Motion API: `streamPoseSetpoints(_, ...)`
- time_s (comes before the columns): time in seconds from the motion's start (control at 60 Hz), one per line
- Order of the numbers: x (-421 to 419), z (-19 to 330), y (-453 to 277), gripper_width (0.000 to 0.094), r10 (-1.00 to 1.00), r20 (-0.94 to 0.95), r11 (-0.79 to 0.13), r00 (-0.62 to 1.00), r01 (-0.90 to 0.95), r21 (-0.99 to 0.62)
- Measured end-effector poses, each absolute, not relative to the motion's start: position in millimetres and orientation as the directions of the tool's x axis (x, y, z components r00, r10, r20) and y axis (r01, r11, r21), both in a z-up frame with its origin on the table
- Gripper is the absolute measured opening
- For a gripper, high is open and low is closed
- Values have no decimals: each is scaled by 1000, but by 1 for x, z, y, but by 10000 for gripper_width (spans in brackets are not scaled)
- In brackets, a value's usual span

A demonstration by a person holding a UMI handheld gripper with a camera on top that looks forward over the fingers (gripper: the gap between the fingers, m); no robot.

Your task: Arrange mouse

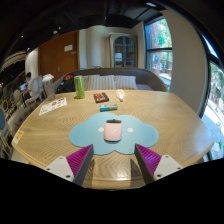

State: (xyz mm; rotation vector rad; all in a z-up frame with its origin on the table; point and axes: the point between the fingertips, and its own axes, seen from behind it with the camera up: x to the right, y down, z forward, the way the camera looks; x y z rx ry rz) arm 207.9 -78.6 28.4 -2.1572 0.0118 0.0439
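Observation:
A pale pink mouse [113, 130] lies near the middle of a light blue cloud-shaped mat [90, 133] on the round wooden table [160, 115]. My gripper [113, 158] hovers over the table's near side, just short of the mat. Its two fingers [79, 160] stand wide apart with magenta pads on their inner faces. Nothing is between them but bare wood and the mat's near edge. The mouse sits just ahead of the fingers, centred on the gap.
Beyond the mat lie a small dark box [107, 106], a flat card [100, 97] and a white object [121, 95]. A green bottle [79, 87] stands at the far left, papers [52, 105] lie left. A person [35, 88] sits beyond.

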Motion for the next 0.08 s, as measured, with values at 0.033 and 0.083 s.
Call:
streamPoseSetpoints(0.033, 210, 29, -90, 851, 5, -45, -549, 999, -35, -835)
streamPoseSetpoints(0.083, 213, 26, -102, 848, -2, -65, -547, 998, -56, -835)
